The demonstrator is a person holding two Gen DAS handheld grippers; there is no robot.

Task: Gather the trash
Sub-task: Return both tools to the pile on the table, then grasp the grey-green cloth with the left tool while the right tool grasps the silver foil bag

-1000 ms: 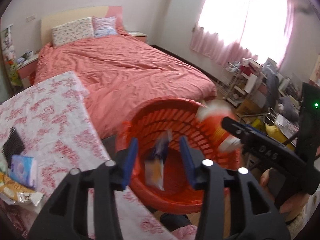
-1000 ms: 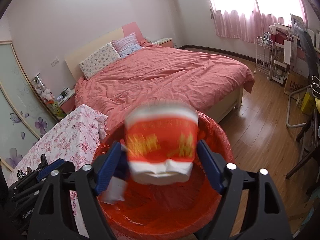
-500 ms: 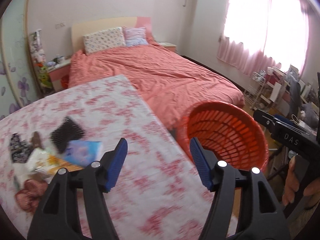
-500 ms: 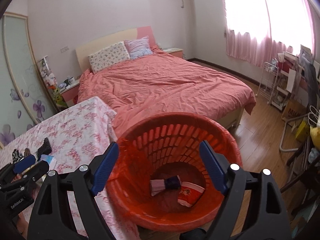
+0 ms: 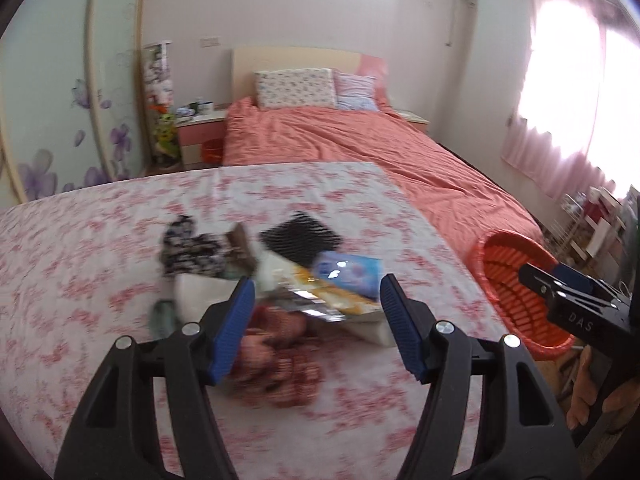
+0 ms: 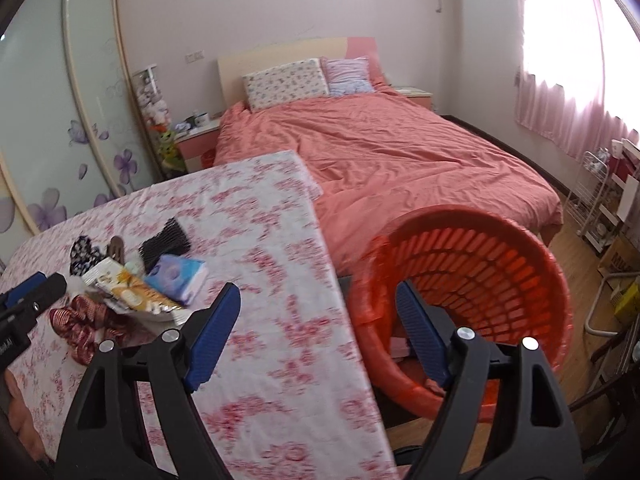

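A pile of trash lies on the floral tablecloth: a blue tissue pack, a yellow snack wrapper, a black mesh piece, a black-and-white cloth and a red ribbon. My left gripper is open and empty, just above the near side of the pile. My right gripper is open and empty, over the table's right edge beside the orange basket. The pile also shows in the right wrist view, with the tissue pack and ribbon.
The orange basket stands on the floor off the table's right edge. A bed with a coral cover lies beyond. A white wire rack stands by the curtained window at right. The right gripper's arm shows at the left view's right side.
Both grippers have swung left from the basket toward the table. The red cup and the wrapper were dropped into the basket a second ago. My left gripper has come down over the pile.
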